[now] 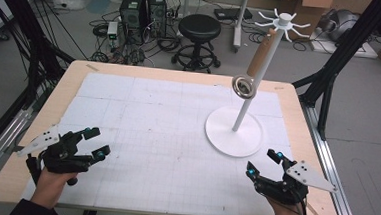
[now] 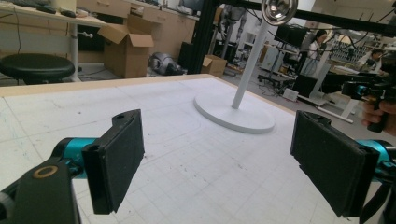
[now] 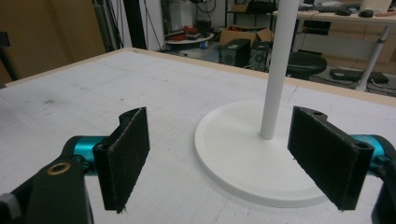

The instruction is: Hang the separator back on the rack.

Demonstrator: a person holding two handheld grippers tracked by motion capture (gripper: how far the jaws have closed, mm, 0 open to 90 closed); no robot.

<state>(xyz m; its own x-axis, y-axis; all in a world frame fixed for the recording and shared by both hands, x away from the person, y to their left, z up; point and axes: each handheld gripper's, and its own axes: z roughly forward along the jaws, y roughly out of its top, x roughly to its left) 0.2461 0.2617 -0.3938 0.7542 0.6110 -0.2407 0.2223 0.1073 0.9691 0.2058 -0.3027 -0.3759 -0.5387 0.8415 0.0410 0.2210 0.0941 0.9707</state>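
Observation:
A white stand (image 1: 234, 132) with a round base, a tall pole and a ring of hooks at its top stands on the right half of the table. A metal ladle (image 1: 243, 86) with a brown handle hangs from one hook, its bowl beside the pole. My left gripper (image 1: 95, 143) rests open near the front left edge, empty. My right gripper (image 1: 263, 162) rests open at the front right, just short of the base. The left gripper view shows the base (image 2: 233, 114), the ladle bowl (image 2: 279, 9) and the other gripper (image 2: 369, 91). The right gripper view shows the base (image 3: 243, 154) close ahead.
The table has a white gridded mat (image 1: 152, 130) with a wooden rim (image 1: 180, 74). Beyond the far edge stand a black stool (image 1: 199, 30), computer towers (image 1: 142, 9) and cables. Black frame posts (image 1: 330, 81) flank the table. Cardboard boxes (image 2: 123, 44) sit on the floor.

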